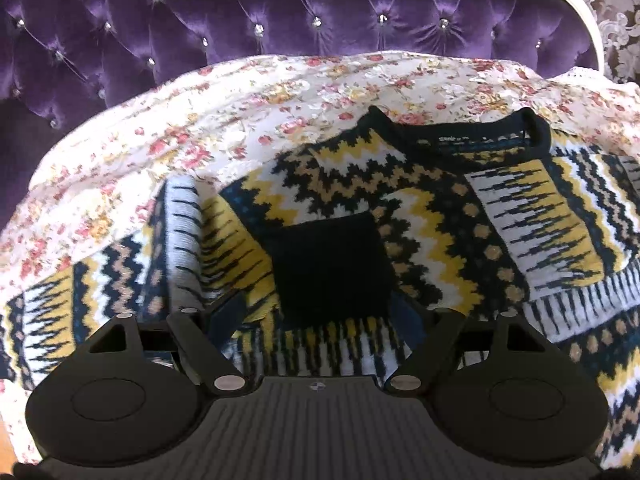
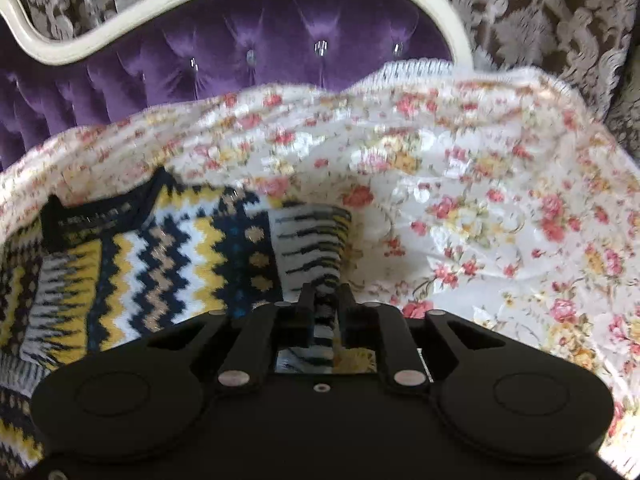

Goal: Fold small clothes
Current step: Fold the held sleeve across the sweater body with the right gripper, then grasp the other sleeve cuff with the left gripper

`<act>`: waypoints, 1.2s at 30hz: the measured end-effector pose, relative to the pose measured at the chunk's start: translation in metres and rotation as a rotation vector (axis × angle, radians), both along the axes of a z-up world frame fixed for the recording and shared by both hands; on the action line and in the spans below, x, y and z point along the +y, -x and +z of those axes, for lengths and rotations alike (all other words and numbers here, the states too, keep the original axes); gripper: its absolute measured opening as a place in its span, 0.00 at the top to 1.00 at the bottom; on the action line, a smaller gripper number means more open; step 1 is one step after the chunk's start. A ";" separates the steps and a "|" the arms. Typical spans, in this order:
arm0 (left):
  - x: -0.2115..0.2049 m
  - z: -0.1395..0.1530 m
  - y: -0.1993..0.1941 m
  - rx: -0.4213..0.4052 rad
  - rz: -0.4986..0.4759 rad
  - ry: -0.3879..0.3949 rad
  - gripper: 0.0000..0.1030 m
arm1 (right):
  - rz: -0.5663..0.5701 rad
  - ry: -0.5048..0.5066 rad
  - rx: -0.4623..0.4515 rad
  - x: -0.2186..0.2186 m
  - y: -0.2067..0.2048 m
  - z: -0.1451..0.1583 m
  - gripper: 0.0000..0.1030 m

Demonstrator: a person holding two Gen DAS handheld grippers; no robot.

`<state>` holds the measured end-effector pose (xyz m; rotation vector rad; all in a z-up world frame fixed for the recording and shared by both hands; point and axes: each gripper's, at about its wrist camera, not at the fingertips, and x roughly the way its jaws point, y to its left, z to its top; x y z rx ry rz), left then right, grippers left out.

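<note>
While your right gripper [image 2: 323, 300] clamps its jaws on a folded sleeve edge of the sweater [image 2: 160, 256], your left gripper [image 1: 318, 320] stands with jaws wide apart (black cuff patch between them). Ahead of both jaws, the sweater lies on the floral quilt [image 2: 480, 184].

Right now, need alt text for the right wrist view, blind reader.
The right gripper is shut on a fold of the patterned knit sweater, which lies on a floral bedspread. A tufted purple headboard stands behind the bed.
</note>
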<state>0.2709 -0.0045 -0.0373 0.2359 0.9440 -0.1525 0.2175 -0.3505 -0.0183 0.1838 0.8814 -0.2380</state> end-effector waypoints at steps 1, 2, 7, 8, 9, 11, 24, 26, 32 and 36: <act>0.001 0.002 0.002 -0.008 0.002 -0.003 0.25 | -0.002 -0.007 -0.019 0.003 0.004 0.004 0.77; 0.003 0.005 0.003 -0.012 0.005 -0.002 0.25 | -0.001 -0.016 -0.033 0.006 0.007 0.007 0.77; 0.012 0.010 0.010 -0.005 0.018 0.045 0.25 | -0.007 0.040 0.059 0.019 0.008 -0.009 0.64; 0.015 0.011 0.012 0.003 0.018 0.067 0.25 | -0.008 0.047 0.073 0.020 0.009 -0.014 0.63; 0.019 0.011 0.014 0.014 0.023 0.096 0.25 | -0.016 0.050 0.053 0.020 0.012 -0.014 0.61; 0.026 0.015 0.019 0.015 0.039 0.146 0.25 | -0.045 0.037 0.042 0.021 0.018 -0.007 0.60; 0.128 0.055 0.058 -0.149 0.141 0.247 0.25 | 0.086 -0.088 -0.167 0.105 0.059 0.054 0.07; 0.150 0.052 0.063 -0.154 0.152 0.292 0.24 | 0.123 -0.108 -0.168 0.120 0.061 0.054 0.05; 0.215 0.034 0.073 -0.154 0.274 0.304 0.24 | 0.229 -0.138 -0.158 0.154 0.062 0.052 0.04; 0.259 0.023 0.075 -0.173 0.379 0.293 0.24 | 0.256 -0.145 -0.150 0.168 0.061 0.046 0.04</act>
